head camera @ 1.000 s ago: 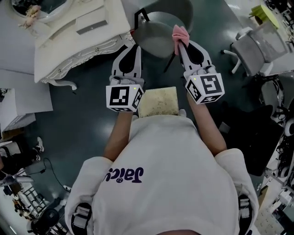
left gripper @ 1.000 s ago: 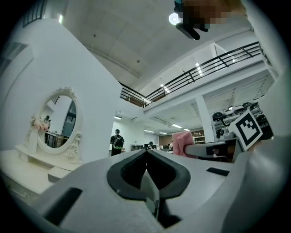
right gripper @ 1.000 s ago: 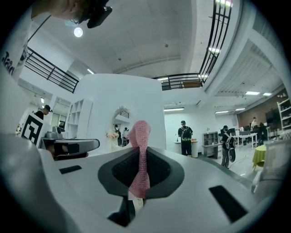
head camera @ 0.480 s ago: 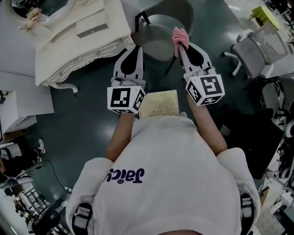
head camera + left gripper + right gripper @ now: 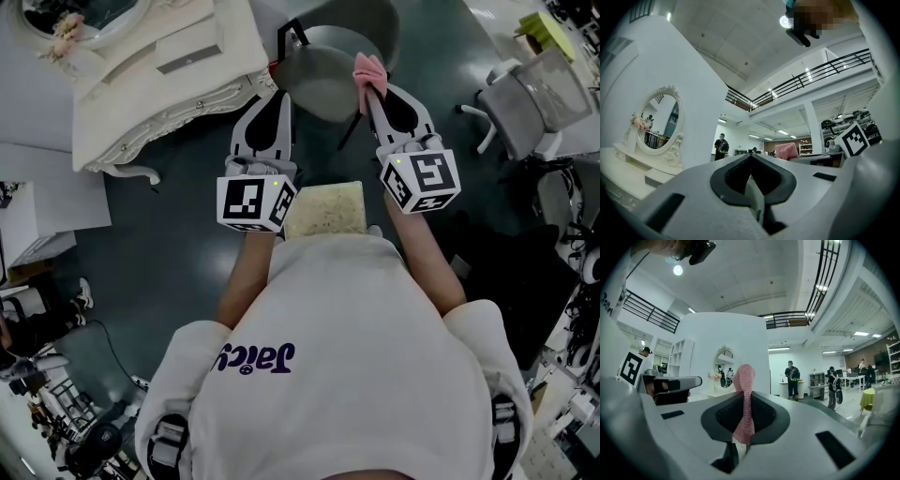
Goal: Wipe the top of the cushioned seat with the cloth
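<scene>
Pink cloth (image 5: 367, 67) pinched in shut-tight jaws of right gripper (image 5: 373, 92), end sticking out past tips, over 3 o'clock edge of grey seat (image 5: 319, 77). Left gripper (image 5: 271, 101) jaws together, nothing between, at seat's 8 o'clock edge. Cloth maybe above seat, not touching.
</scene>
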